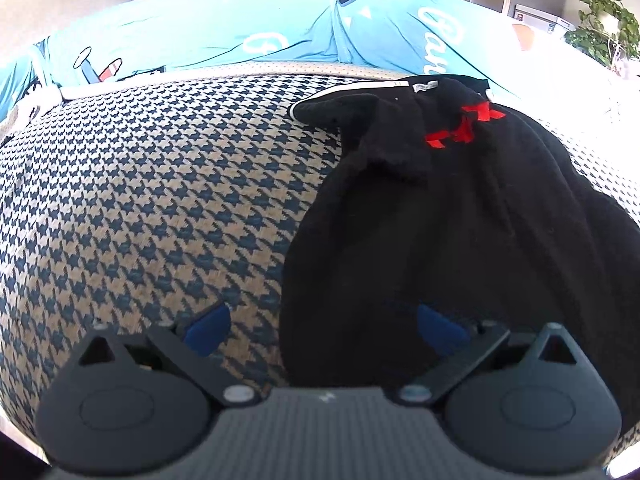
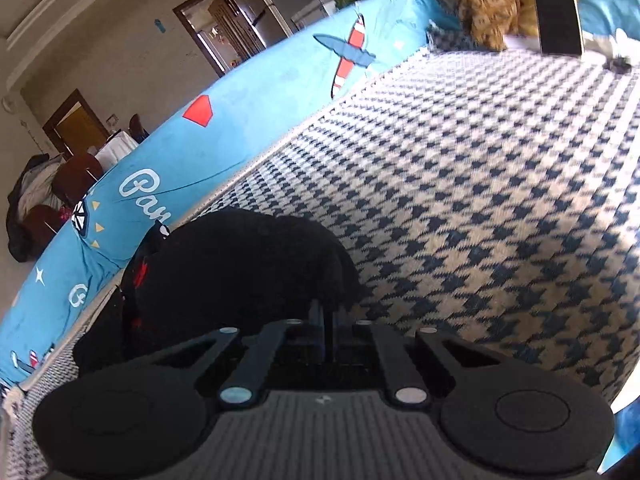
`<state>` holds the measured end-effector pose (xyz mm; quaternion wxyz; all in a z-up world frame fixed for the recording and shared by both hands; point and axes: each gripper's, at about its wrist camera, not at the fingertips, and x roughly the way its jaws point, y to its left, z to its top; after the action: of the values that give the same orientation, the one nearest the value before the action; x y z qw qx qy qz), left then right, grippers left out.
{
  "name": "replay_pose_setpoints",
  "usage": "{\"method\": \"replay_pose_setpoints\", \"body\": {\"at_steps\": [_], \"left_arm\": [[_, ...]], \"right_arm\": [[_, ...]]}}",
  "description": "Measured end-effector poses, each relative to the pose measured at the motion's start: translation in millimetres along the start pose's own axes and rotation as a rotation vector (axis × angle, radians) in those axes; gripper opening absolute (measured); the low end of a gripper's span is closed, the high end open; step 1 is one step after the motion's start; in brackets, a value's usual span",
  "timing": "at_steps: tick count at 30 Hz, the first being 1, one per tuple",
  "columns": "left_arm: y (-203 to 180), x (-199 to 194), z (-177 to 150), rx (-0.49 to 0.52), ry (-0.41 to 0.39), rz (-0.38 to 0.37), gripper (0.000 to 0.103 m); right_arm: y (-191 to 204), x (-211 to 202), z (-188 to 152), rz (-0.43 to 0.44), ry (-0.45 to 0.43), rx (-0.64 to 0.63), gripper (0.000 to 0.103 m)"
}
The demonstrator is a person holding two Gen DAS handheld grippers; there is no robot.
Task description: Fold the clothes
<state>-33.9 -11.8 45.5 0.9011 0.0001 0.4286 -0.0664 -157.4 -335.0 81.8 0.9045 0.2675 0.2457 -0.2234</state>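
Note:
A black garment [image 1: 460, 216] with a red logo [image 1: 464, 124] and a white-trimmed edge lies bunched on the houndstooth cover [image 1: 160, 184], to the right in the left wrist view. My left gripper [image 1: 320, 328] is open, its blue pads [image 1: 208, 330] straddling the garment's left edge, empty. In the right wrist view the same garment [image 2: 240, 268] is a dark heap at lower left. My right gripper [image 2: 328, 320] is shut on a fold of it at the heap's near right edge.
A turquoise printed sheet [image 1: 224, 32] borders the houndstooth cover on the far side; it also shows in the right wrist view [image 2: 200, 148]. A brown patterned pile [image 2: 492, 4] and a black box [image 2: 556, 12] sit at the far corner. Chairs and a fridge stand beyond.

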Motion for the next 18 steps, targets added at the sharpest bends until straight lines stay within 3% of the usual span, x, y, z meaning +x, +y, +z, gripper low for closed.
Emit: {"method": "replay_pose_setpoints", "body": {"at_steps": [3, 7, 10, 12, 18], "left_arm": [[2, 1, 0, -0.007, 0.003, 0.003, 0.103], [2, 1, 0, -0.008, 0.0, 0.011, 0.103], [3, 0, 0, -0.011, -0.003, 0.028, 0.103], [7, 1, 1, -0.025, -0.001, 0.031, 0.103], [19, -6, 6, -0.065, -0.029, 0.048, 0.103]], "right_arm": [[13, -32, 0, -0.098, -0.101, -0.112, 0.005], [29, -53, -13, -0.231, -0.139, -0.266, 0.006], [26, -62, -18, -0.321, -0.195, -0.279, 0.008], [21, -63, -14, -0.283, -0.173, -0.247, 0.011], [28, -49, -20, -0.047, -0.023, -0.233, 0.011]]}}
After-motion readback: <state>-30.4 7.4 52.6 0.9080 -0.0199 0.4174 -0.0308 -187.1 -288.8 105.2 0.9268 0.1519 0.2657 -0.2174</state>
